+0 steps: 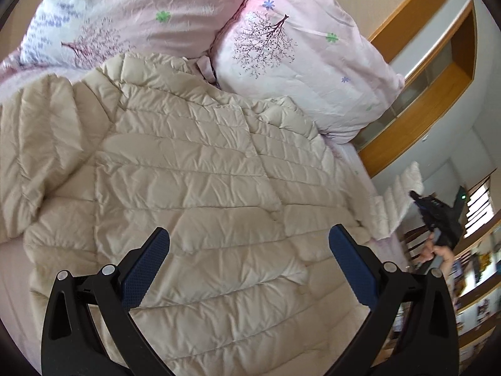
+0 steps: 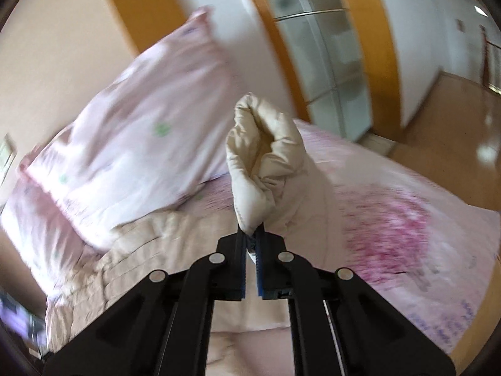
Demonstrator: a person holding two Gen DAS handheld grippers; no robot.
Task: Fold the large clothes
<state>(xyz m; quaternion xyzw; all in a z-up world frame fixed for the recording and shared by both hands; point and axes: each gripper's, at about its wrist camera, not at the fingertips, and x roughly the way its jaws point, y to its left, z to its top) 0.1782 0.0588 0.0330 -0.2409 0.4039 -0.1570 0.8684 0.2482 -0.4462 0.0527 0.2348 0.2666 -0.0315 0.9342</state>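
Beige quilted puffer jacket (image 1: 194,169) lay spread across frame centre on pink bed (image 1: 12,282), left gripper (image 1: 249,250) fingers stood apart, empty, above it, right gripper (image 2: 250,241) fingers pinched jacket's sleeve cuff (image 2: 260,156), lifted.

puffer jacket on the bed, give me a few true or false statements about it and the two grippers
1. The beige puffer jacket lies spread on the bed. True.
2. The left gripper is clamped on the jacket. False: it is open and holds nothing.
3. The right gripper is shut on a sleeve end. True.
4. The sleeve end lies flat on the bed. False: it is lifted off it.
5. The pillows are plain white. False: pink, with tree and flower prints.
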